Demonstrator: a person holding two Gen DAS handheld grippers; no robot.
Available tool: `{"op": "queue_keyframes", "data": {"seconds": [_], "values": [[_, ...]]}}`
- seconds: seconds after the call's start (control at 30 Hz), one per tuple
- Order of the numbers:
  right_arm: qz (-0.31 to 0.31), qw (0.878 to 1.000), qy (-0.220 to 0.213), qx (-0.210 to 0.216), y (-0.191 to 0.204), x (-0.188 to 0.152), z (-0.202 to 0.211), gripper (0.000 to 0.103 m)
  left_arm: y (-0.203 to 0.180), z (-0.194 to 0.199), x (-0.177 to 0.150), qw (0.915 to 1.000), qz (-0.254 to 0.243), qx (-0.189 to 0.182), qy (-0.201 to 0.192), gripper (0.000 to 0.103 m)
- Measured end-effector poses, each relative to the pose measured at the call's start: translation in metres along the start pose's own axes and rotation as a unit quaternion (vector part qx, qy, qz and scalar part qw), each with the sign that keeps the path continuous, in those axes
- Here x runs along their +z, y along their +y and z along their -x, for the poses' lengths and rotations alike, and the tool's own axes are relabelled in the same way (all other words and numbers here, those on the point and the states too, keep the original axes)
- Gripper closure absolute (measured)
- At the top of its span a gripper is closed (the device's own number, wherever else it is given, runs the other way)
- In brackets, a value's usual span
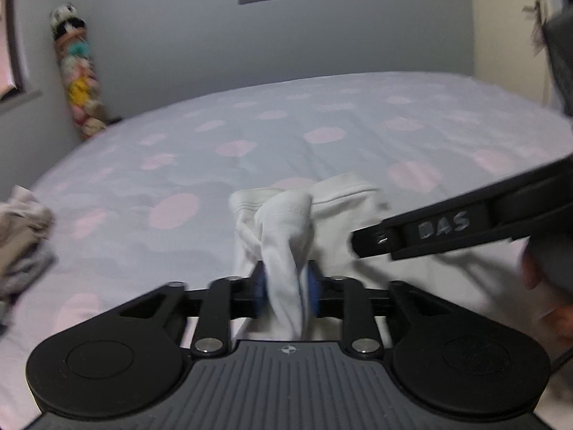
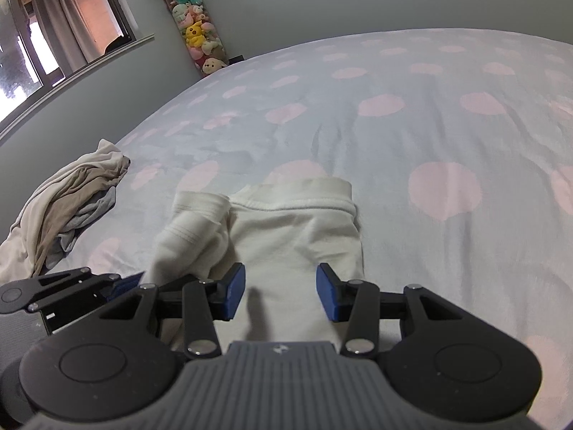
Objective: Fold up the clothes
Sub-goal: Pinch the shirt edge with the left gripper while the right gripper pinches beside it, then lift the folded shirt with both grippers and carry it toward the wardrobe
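Now one white garment (image 2: 286, 222) on bed (image 2: 447, 114), left fingers (image 1: 258, 288) clamped on it, right fingers (image 2: 236, 292) apart.

One white garment (image 2: 286, 222), one clothes pile (image 2: 68, 208), two grippers (image 2: 281, 292).

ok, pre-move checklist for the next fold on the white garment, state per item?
1. Left gripper has fabric: ok, a bunched fold of the white garment sits between its blue pads. Whether they pinch it firmly: cannot tell, the left view is blurred.
2. Right gripper free: ok, jaws apart over the garment, nothing between them.
3. Garment lying flat: not ok, its left side is lifted and crumpled.
4. Hem band straight: ok on the right part, rumpled at the left.
5. Bedspread space beyond the garment: ok.
6. Pile of other clothes apart from the garment: ok.
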State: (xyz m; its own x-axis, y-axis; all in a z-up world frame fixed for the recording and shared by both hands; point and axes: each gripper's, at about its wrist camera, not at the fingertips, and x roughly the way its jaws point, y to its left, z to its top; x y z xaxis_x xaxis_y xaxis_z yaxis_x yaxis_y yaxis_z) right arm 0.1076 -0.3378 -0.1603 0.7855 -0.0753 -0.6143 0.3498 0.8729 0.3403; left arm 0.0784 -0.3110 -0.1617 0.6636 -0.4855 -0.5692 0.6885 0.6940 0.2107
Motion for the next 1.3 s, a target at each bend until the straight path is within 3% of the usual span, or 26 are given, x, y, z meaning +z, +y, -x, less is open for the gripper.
{"op": "queue_keyframes", "data": {"seconds": [0.03, 0.1, 0.2, 0.33, 0.4, 0.47, 0.5, 0.53, 0.63, 0.8, 0.97, 1.07, 1.1, 1.17, 1.2, 1.27, 1.3], "values": [[0.0, 1.0, 0.0, 0.0, 0.0, 0.0, 0.0, 0.055, -0.001, -0.001, 0.0, 0.9999, -0.002, 0.013, 0.003, 0.057], [0.001, 1.0, 0.0, 0.0, 0.0, 0.001, 0.0, 0.055, 0.003, -0.007, 0.0, 0.9994, 0.014, 0.024, 0.02, 0.055], [-0.001, 1.0, 0.0, 0.001, -0.001, 0.001, 0.0, 0.055, 0.019, -0.019, 0.001, 0.9967, 0.063, -0.002, 0.052, 0.055], [-0.006, 1.0, -0.004, -0.003, -0.005, 0.002, 0.001, 0.055, 0.042, -0.022, 0.006, 0.9902, 0.119, -0.048, 0.054, 0.052], [-0.013, 1.0, -0.004, -0.003, -0.007, 0.003, 0.001, 0.055, 0.046, -0.019, 0.009, 0.9885, 0.124, -0.068, 0.055, 0.047], [-0.019, 1.0, -0.003, -0.002, -0.009, 0.004, 0.001, 0.055, 0.041, -0.019, 0.008, 0.9911, 0.103, -0.06, 0.059, 0.047], [-0.022, 1.0, -0.002, -0.002, -0.01, 0.004, 0.001, 0.055, 0.038, -0.02, 0.008, 0.9926, 0.093, -0.05, 0.061, 0.052], [-0.025, 1.0, -0.002, -0.001, -0.011, 0.004, 0.001, 0.055, 0.038, -0.023, 0.009, 0.993, 0.089, -0.044, 0.064, 0.063], [-0.023, 1.0, -0.007, -0.009, -0.014, 0.006, 0.004, 0.055, 0.048, -0.032, 0.013, 0.9893, 0.113, -0.053, 0.075, 0.079], [-0.06, 0.998, -0.014, -0.016, -0.038, 0.014, 0.006, 0.053, 0.085, -0.041, 0.01, 0.9726, 0.197, -0.078, 0.096, 0.083], [-0.111, 0.994, 0.015, 0.013, -0.06, 0.01, -0.007, 0.052, 0.115, -0.049, -0.004, 0.9476, 0.276, -0.122, 0.105, 0.085], [-0.095, 0.995, 0.023, 0.036, -0.056, 0.007, -0.014, 0.052, 0.125, -0.052, -0.01, 0.9353, 0.306, -0.141, 0.108, 0.086], [-0.086, 0.995, 0.025, 0.042, -0.053, 0.006, -0.017, 0.054, 0.127, -0.053, -0.01, 0.9324, 0.312, -0.145, 0.109, 0.087], [-0.074, 0.996, 0.024, 0.04, -0.049, 0.003, -0.021, 0.079, 0.128, -0.05, -0.007, 0.9333, 0.309, -0.147, 0.111, 0.089], [-0.072, 0.996, 0.022, 0.039, -0.047, 0.002, -0.022, 0.08, 0.128, -0.049, -0.005, 0.9343, 0.305, -0.146, 0.111, 0.09], [-0.067, 0.997, 0.015, 0.035, -0.045, 0.003, -0.019, 0.093, 0.127, -0.044, 0.001, 0.9363, 0.299, -0.146, 0.111, 0.09], [-0.064, 0.997, 0.009, 0.035, -0.043, 0.005, -0.015, 0.094, 0.127, -0.04, 0.005, 0.9376, 0.296, -0.146, 0.109, 0.091]]}}
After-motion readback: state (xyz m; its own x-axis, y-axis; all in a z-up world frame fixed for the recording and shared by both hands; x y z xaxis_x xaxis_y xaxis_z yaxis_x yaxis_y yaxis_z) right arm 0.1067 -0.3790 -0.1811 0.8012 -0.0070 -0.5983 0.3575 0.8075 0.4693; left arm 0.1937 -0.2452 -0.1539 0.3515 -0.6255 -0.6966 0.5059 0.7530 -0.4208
